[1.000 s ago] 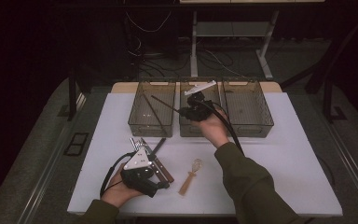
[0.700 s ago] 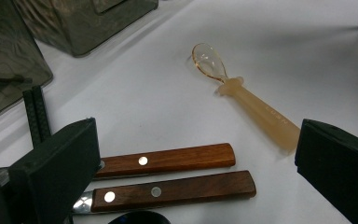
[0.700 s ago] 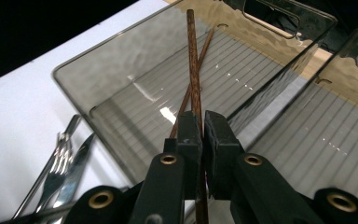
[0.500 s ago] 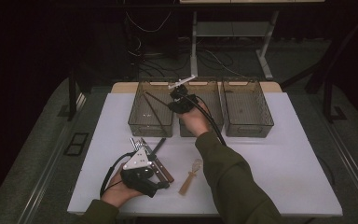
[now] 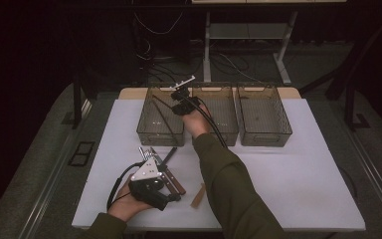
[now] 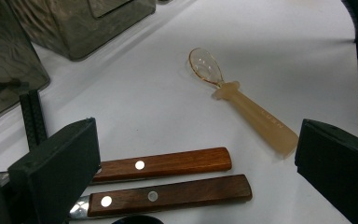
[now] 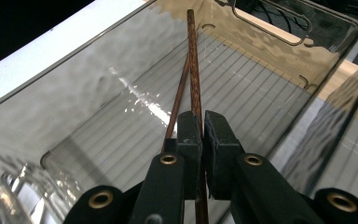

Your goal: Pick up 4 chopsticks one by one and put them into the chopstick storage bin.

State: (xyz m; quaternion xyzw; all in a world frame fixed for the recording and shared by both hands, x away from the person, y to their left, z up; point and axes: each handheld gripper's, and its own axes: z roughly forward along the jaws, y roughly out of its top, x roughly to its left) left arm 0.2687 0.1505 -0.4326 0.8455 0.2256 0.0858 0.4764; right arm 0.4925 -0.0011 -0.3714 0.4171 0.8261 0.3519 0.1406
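My right gripper (image 5: 181,97) hangs over the left clear bin (image 5: 144,130), shut on a pair of thin dark brown chopsticks (image 7: 194,70). In the right gripper view its jaws (image 7: 202,127) pinch the sticks, whose far ends slant down into that bin toward its ribbed floor. My left gripper (image 5: 156,154) rests on the white table near the front edge, open. Between its jaws (image 6: 198,154) lie two knives with wooden handles (image 6: 165,164), side by side. A translucent amber spoon (image 6: 242,105) lies just beyond them, bowl pointing away.
Three clear bins stand in a row at the back of the table: the left one, a middle bin (image 5: 221,138) and a right bin (image 5: 264,140). The white table top (image 5: 298,179) stretches to the right of my arm. Dark floor and cables lie behind.
My right hand has carried the chopsticks leftward from above the middle bin to over the left bin, sinking slightly. The left gripper has stayed put.
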